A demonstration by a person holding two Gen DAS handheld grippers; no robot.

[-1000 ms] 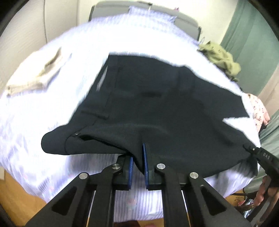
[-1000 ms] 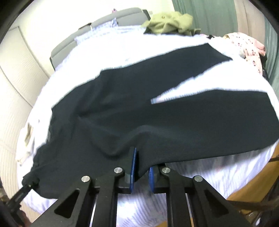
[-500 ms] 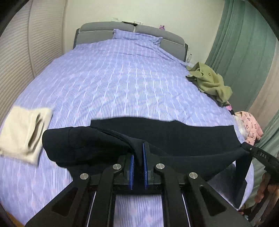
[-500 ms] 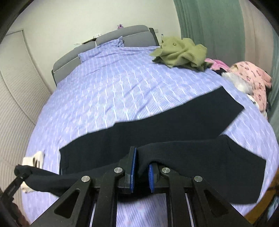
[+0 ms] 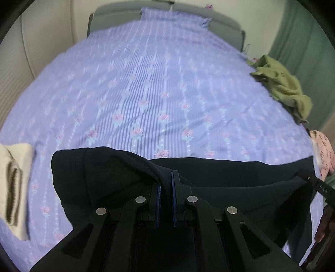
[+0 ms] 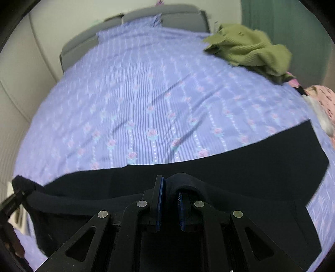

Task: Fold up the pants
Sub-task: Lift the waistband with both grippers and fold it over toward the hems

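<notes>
**Visitor:** On the bed [image 5: 146, 87], what is laid out?

**Onlooker:** Black pants [image 6: 251, 167] lie as a dark band across the near end of the bed, on a lilac striped cover with small pink roses. Part of the cloth is lifted off the cover and hangs between two hand-held tongs.

**Visitor:** What are the tongs doing?

**Onlooker:** Both are clamped on the pants. The left gripper [image 5: 165, 182] has its blue pads pressed together on a ridge of black cloth, with a bunched end of the pants drooping to its left. The right gripper [image 6: 170, 188] pinches another fold, and the cloth humps up over its right pad. From the left tong's view, the tip of the right one [image 5: 320, 188] shows at the far right edge, with cloth stretched toward it.

**Visitor:** Anything else on the bed?

**Onlooker:** Near its left edge, beside the bunched end of the pants, rests a folded cream garment [image 5: 14, 188]. Toward the head of the bed, on its right side, sits a crumpled olive-green sweater [image 6: 251, 48]. Nearer along that right edge lies a pink patterned garment [image 6: 324, 98]. A grey headboard [image 6: 167, 12] stands at the far end. The pictures are a little blurred.
</notes>
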